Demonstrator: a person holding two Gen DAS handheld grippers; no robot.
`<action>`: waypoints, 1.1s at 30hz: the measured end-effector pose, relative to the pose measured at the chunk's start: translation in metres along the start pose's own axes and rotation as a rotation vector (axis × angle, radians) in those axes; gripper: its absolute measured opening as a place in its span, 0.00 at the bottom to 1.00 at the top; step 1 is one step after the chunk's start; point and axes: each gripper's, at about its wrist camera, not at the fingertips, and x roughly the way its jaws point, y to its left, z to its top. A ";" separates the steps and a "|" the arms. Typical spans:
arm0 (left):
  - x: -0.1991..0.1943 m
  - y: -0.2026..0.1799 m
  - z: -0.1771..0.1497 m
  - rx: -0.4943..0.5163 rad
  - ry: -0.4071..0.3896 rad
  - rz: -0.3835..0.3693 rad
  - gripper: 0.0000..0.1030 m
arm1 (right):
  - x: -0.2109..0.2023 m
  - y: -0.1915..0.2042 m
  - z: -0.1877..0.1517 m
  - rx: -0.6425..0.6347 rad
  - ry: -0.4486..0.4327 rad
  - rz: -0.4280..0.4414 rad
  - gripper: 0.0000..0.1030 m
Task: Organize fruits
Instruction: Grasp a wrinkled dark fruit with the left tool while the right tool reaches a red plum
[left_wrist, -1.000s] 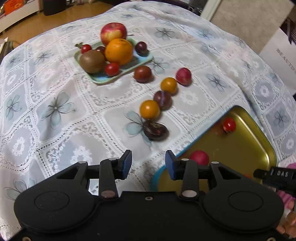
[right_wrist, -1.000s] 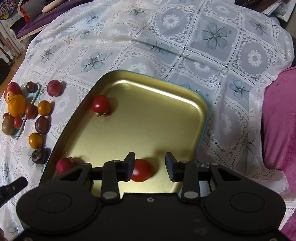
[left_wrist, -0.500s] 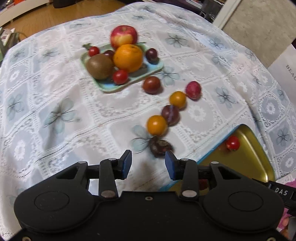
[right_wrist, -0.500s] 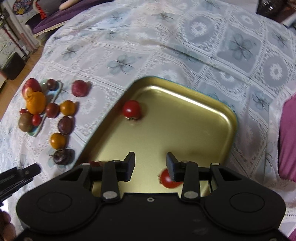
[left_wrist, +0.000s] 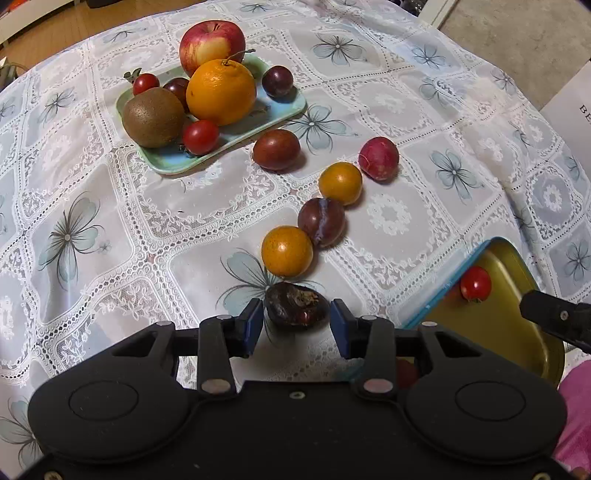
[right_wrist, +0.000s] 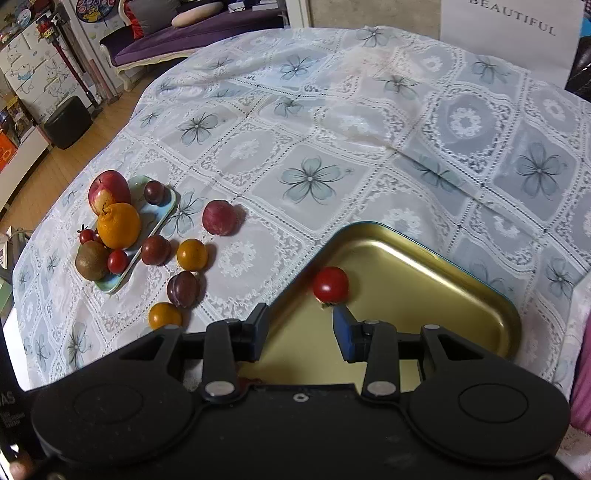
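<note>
Nearest in the left wrist view, the left gripper (left_wrist: 297, 325) is seen spread wide, nothing grasped, its 2 blue-padded fingers (left_wrist: 254, 320) set either side of a dark, wrinkled, brownish-purple fruit (left_wrist: 297, 303) lying on the white lace tablecloth (left_wrist: 110, 221). The fruit sits directly ahead of the tongs, between the pads but apart from both, and its long axis runs left to right, across the gap, so a squeeze would be taken along its length. The left hand's tool is plainly the nearer one.

The right gripper (right_wrist: 300, 332) is likewise held apart and empty, poised over the near corner of the gold metal tray with the blue rim (right_wrist: 461, 295), where 1 small red cherry tomato (right_wrist: 330, 284) rests just beyond its fingertips.

Further out, a line of loose fruit is laid across the cloth: a small orange round fruit (left_wrist: 287, 251), a purple plum (left_wrist: 321, 221), a 2nd orange fruit (left_wrist: 340, 182), a pinkish-red fruit (left_wrist: 378, 158) and a reddish-brown plum (left_wrist: 276, 149).

Farthest, the pale green rectangular plate (left_wrist: 166, 162) is loaded with a kiwi (left_wrist: 153, 117), a large orange (left_wrist: 221, 92) and a red apple (left_wrist: 211, 44).

The likely next step, it is judged, is a closing of the left tongs on the wrinkled fruit for transfer to the tray.
</note>
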 end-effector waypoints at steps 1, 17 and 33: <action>0.001 0.000 0.001 0.000 0.001 -0.003 0.47 | 0.004 0.002 0.002 -0.003 0.006 0.004 0.40; 0.021 0.000 0.005 -0.034 0.030 -0.005 0.47 | 0.064 0.038 0.046 -0.074 0.063 0.011 0.40; -0.012 0.056 0.016 -0.221 -0.126 0.113 0.47 | 0.127 0.098 0.096 -0.079 0.060 0.004 0.43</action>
